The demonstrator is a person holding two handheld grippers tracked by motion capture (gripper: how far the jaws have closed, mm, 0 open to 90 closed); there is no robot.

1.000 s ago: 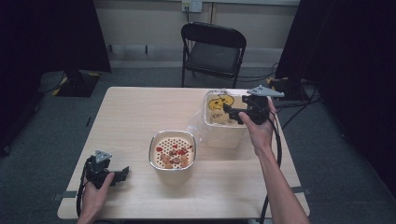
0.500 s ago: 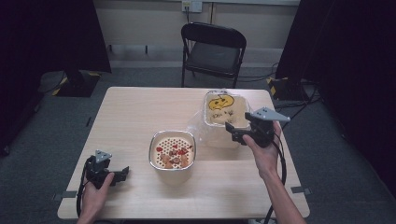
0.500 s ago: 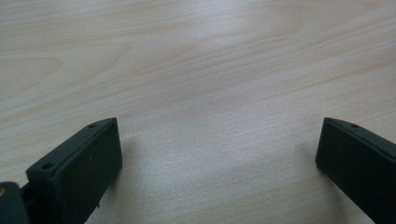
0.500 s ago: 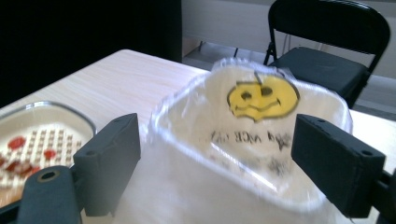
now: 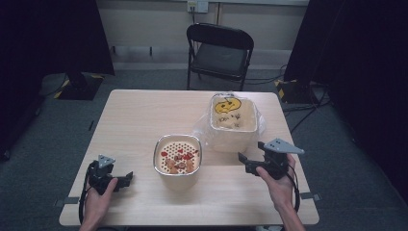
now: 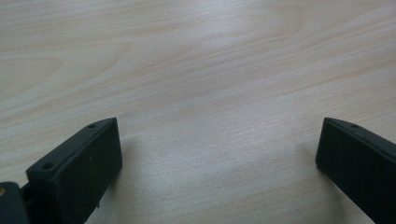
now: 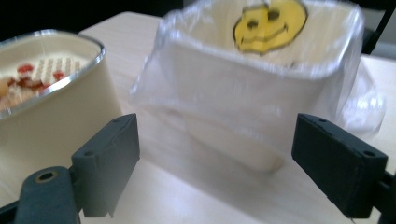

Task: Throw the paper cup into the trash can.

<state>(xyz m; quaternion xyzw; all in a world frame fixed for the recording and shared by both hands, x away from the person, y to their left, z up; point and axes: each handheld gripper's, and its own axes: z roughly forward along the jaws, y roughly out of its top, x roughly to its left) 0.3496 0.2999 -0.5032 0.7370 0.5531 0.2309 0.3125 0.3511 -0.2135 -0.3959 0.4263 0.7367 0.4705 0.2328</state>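
Note:
A cream bin lined with a clear plastic bag (image 5: 233, 126) (image 7: 261, 93) stands at the table's right, a yellow smiley face on its inner wall. Left of it sits a cream tub with a metal rim (image 5: 177, 159) (image 7: 51, 98), holding a perforated insert with red and orange bits. My right gripper (image 5: 244, 160) (image 7: 215, 158) is open and empty near the table's right front, just in front of the bin, its jaws pointing left. My left gripper (image 5: 126, 180) (image 6: 217, 154) rests open at the front left with bare tabletop between its jaws.
The light wooden table (image 5: 144, 115) has bare room at its back left and along the front edge. A black folding chair (image 5: 219, 50) stands behind the table. Dark curtains flank the scene, and cables (image 5: 293, 103) lie on the grey floor at the right.
My right hand has come down and toward me, from above the bin's right rim to a spot in front of the bin. The left hand has stayed put.

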